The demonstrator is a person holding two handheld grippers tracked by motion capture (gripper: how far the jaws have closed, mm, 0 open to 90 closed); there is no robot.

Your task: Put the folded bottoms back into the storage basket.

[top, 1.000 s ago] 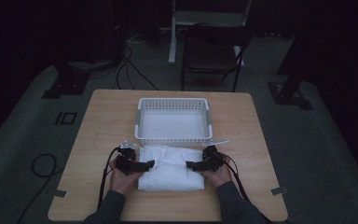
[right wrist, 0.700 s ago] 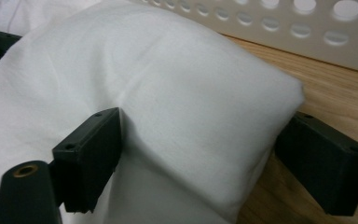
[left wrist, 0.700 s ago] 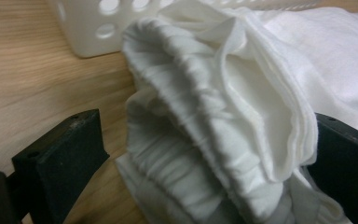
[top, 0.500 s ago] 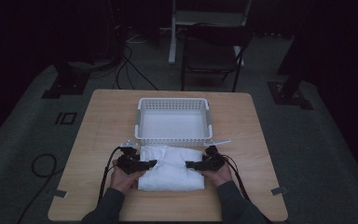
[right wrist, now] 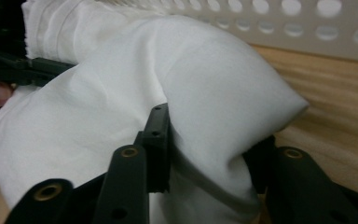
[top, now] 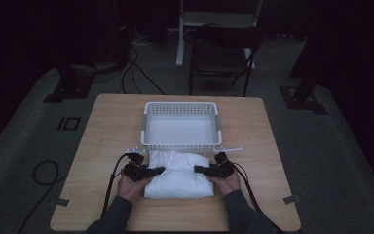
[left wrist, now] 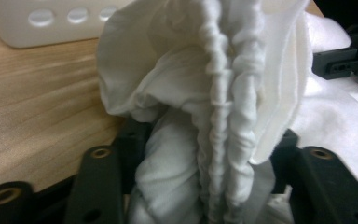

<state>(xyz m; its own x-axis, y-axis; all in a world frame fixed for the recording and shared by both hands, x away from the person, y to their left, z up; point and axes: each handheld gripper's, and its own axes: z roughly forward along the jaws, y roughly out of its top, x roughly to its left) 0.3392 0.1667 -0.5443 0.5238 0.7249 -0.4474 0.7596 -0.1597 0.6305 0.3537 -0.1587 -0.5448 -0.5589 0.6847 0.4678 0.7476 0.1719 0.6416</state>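
Observation:
A folded white cloth [top: 177, 176] lies on the wooden table [top: 107, 126] just in front of a white perforated basket [top: 181, 126]. My left gripper [top: 158, 170] is at the cloth's left edge and my right gripper [top: 199, 169] at its right edge. Both point inward, and their jaws have just been closing. In the left gripper view the cloth [left wrist: 214, 84] is bunched into pleats between the jaws of the left gripper [left wrist: 209, 140]. In the right gripper view a fold of cloth [right wrist: 205, 93] is pinched in the right gripper [right wrist: 209, 149].
The basket looks empty, with its front wall close behind the cloth. A thin white strip [top: 230, 149] lies along the basket's front. Tape marks [top: 290, 199] sit near the table's front corners. A chair [top: 221, 53] and cables [top: 136, 63] are on the floor beyond the table.
Both grippers' jaws have closed in on the cloth's side edges. The hands and the cloth have stayed where they were.

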